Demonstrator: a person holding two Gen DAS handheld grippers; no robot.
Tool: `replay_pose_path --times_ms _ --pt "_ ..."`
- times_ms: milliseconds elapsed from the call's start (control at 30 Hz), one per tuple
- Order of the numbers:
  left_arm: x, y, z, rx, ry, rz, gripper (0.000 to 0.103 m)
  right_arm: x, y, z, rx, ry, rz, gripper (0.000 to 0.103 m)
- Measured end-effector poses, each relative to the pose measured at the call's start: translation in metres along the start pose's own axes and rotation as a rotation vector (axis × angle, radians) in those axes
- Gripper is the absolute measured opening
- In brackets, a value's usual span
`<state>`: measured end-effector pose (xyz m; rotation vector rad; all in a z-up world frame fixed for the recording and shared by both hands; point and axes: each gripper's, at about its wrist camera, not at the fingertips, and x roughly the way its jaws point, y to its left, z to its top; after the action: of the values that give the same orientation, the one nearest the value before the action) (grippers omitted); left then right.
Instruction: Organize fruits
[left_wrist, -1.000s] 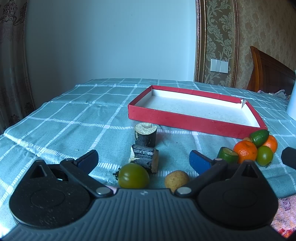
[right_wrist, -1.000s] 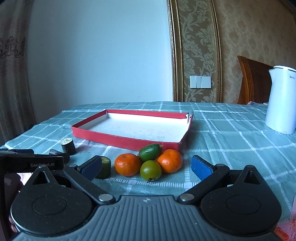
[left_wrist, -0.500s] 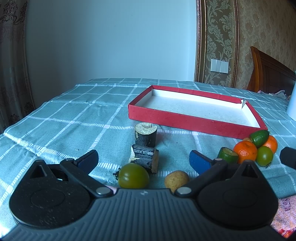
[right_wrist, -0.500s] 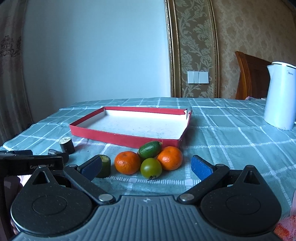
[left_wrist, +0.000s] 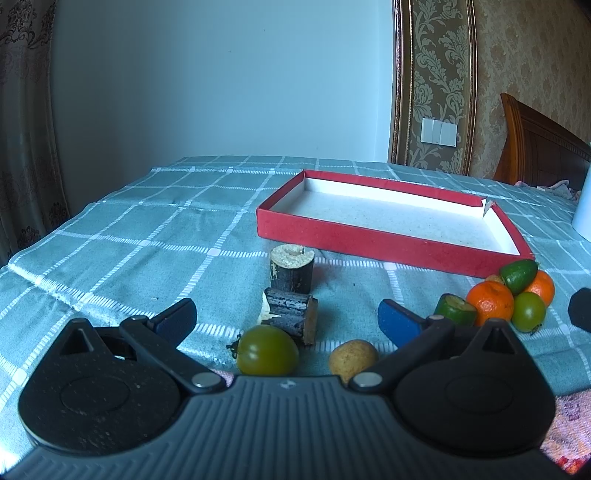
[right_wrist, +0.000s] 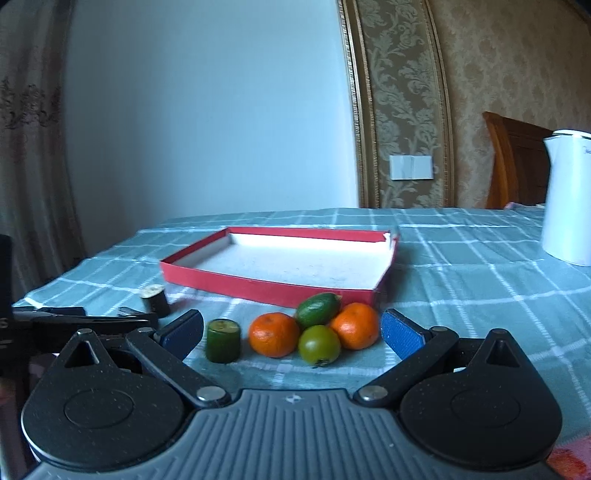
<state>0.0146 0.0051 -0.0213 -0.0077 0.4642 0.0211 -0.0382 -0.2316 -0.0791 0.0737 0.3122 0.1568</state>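
A shallow red tray (left_wrist: 369, 240) (right_wrist: 266, 286) with a white floor lies on the checked cloth, nothing in it. My left gripper (left_wrist: 286, 319) is open; between its fingers sit a green tomato (left_wrist: 267, 350), a small yellow-brown fruit (left_wrist: 352, 357) and two dark sugarcane pieces (left_wrist: 291, 271). My right gripper (right_wrist: 291, 330) is open and close behind a cluster: two oranges (right_wrist: 274, 334), a green oval fruit (right_wrist: 318, 309), a round green fruit (right_wrist: 319, 344) and a green cane stub (right_wrist: 222, 339). The same cluster (left_wrist: 495, 302) lies at the right in the left wrist view.
A white kettle (right_wrist: 567, 195) stands on the table at the far right. A wooden headboard (left_wrist: 539, 144) is behind the table. The left gripper's body (right_wrist: 74, 321) shows at the left edge of the right wrist view. A pink patterned cloth (left_wrist: 565, 421) lies at the near right.
The right gripper has moved closer to the fruit cluster and swung a little; the tray and fruits appear larger. The left gripper has hardly moved. Both stay open.
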Motion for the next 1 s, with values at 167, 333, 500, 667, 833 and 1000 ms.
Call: replay_pose_path --times_ms 167,333,500,667,833,1000 --pt "-0.001 0.001 0.0 -0.003 0.0 0.0 0.103 0.002 0.012 0.0 -0.064 0.012 0.006 0.103" --pt "0.0 0.001 0.0 -0.004 0.0 0.0 0.103 0.005 0.015 0.0 -0.07 0.025 0.0 0.103" --pt "-0.001 0.001 0.0 -0.006 0.001 -0.002 0.103 0.008 0.013 0.002 -0.062 0.051 -0.031 0.103" --pt "-0.001 0.001 0.0 -0.006 0.002 -0.002 0.103 0.014 0.018 0.004 -0.082 0.094 -0.072 0.103" --pt "-0.001 0.001 0.0 -0.007 0.004 -0.003 0.103 0.017 0.02 0.004 -0.087 0.116 -0.086 0.103" --pt "-0.001 0.001 0.0 -0.008 0.004 -0.003 0.103 0.017 0.023 0.005 -0.098 0.113 -0.086 0.103"
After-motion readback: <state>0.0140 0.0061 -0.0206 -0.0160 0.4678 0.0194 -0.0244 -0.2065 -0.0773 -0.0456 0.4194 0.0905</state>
